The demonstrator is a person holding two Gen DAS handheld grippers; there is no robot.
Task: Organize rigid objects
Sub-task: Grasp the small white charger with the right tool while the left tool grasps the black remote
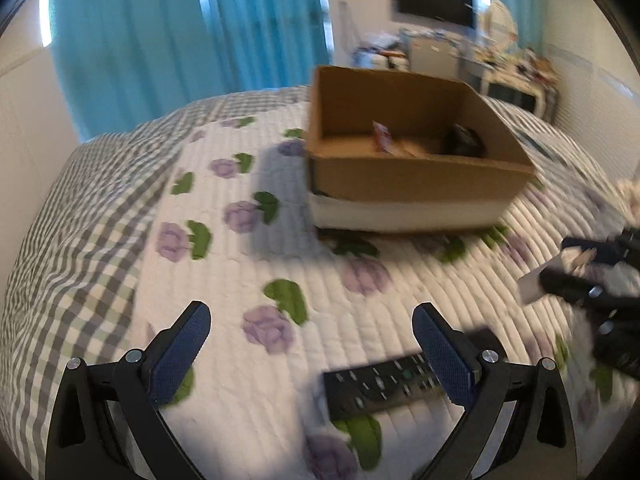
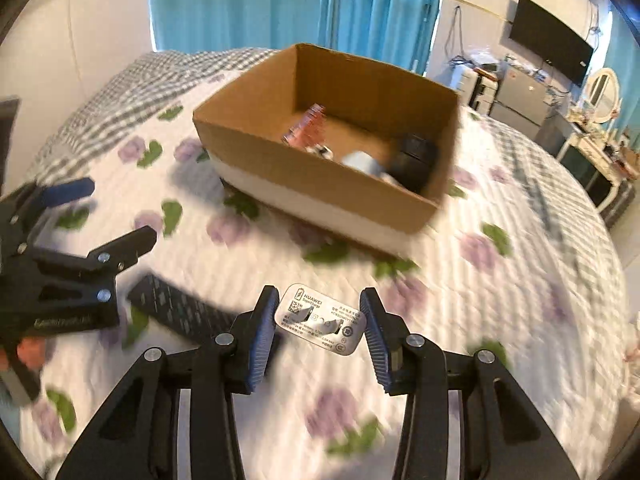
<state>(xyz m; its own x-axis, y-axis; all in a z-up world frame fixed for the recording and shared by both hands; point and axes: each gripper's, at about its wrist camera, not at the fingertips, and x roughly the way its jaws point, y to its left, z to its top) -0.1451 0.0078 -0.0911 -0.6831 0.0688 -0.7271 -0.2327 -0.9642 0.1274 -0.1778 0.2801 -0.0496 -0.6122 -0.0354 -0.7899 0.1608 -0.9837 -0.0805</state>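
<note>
An open cardboard box (image 1: 416, 176) (image 2: 280, 160) stands on the floral quilt and holds a pink packet (image 2: 308, 128), a black object (image 2: 414, 158) and a pale object. My right gripper (image 2: 320, 320) is shut on a white Huawei charger (image 2: 320, 320), held above the quilt in front of the box; it also shows at the right edge of the left wrist view (image 1: 576, 272). My left gripper (image 1: 312, 332) is open above the quilt, its right finger over a black remote control (image 1: 380, 384) (image 2: 180, 308) lying flat. It also shows in the right wrist view (image 2: 116, 216).
The quilt (image 1: 240, 280) covers a bed with a grey checked border. Blue curtains (image 1: 188, 32) hang behind. A wall TV (image 2: 552, 40), a small fridge and a cluttered dresser (image 2: 592, 152) stand at the far right.
</note>
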